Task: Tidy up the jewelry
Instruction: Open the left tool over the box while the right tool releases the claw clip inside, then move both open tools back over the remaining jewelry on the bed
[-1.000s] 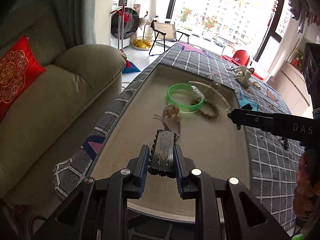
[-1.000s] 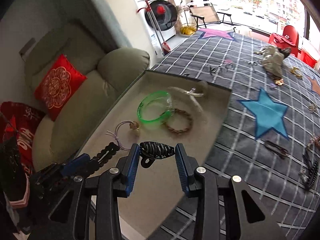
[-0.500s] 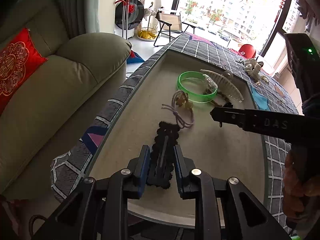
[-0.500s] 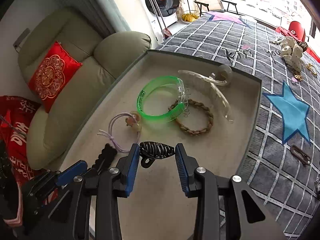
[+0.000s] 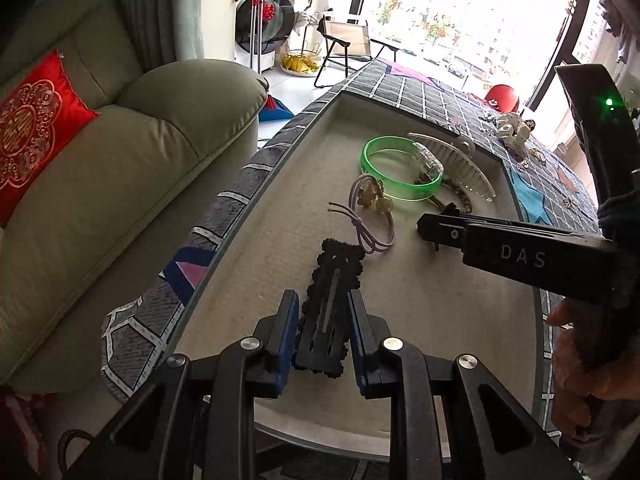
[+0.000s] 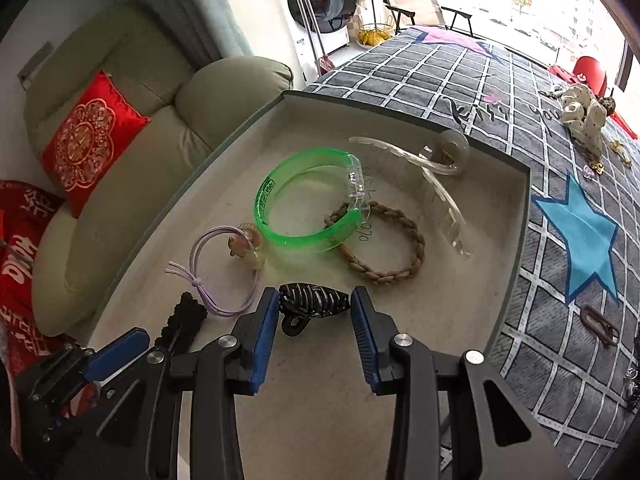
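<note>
A beige tray (image 5: 420,320) (image 6: 400,360) holds a green bangle (image 5: 400,172) (image 6: 308,208), a braided brown bracelet (image 6: 380,248), a clear comb (image 6: 432,184) and a lilac hair tie (image 5: 370,220) (image 6: 224,264). My left gripper (image 5: 324,316) is shut on a flat black barrette (image 5: 330,308) whose far end lies on the tray floor; it also shows in the right wrist view (image 6: 182,322). My right gripper (image 6: 316,316) is shut on a black claw clip (image 6: 312,304), held just above the tray near its front.
The tray sits on a grey checked cloth (image 6: 560,320) with a blue star (image 6: 580,236). More clips (image 6: 600,324) and trinkets (image 6: 580,116) lie on the cloth to the right. A green sofa (image 5: 120,160) with a red cushion (image 5: 28,128) stands left.
Both grippers have come lower and closer to the tray. The barrette, first raised and tilted, now lies flat with its tip on the tray floor.
</note>
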`<act>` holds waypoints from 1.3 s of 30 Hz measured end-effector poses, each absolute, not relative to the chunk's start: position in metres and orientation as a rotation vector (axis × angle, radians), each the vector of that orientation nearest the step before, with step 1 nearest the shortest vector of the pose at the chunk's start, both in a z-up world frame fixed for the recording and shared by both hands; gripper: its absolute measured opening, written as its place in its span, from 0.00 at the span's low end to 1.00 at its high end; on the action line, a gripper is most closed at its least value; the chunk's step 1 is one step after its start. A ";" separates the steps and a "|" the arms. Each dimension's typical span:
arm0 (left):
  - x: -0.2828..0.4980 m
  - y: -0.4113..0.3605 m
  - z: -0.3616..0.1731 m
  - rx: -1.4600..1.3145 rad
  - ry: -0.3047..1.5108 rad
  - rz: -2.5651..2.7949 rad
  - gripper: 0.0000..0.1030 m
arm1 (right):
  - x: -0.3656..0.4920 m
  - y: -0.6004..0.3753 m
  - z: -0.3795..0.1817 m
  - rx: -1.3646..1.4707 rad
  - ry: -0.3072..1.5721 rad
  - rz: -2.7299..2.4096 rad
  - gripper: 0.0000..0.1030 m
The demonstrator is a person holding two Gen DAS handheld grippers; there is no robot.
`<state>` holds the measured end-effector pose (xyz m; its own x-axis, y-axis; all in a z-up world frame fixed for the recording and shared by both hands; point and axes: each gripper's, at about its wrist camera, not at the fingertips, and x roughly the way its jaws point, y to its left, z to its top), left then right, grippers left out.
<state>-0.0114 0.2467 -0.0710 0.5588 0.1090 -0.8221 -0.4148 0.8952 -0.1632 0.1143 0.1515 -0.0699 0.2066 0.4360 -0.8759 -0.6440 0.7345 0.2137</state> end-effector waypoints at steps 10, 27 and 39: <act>-0.010 0.245 -0.070 -0.345 0.950 0.347 0.26 | 0.110 0.150 -0.066 -0.205 1.156 0.791 0.63; -0.010 0.237 -0.048 -0.299 0.913 0.398 0.95 | 0.101 0.098 -0.031 -0.053 1.102 0.796 0.77; -0.007 0.207 -0.032 -0.258 0.906 0.347 1.00 | 0.096 0.039 -0.027 0.102 1.106 0.761 0.90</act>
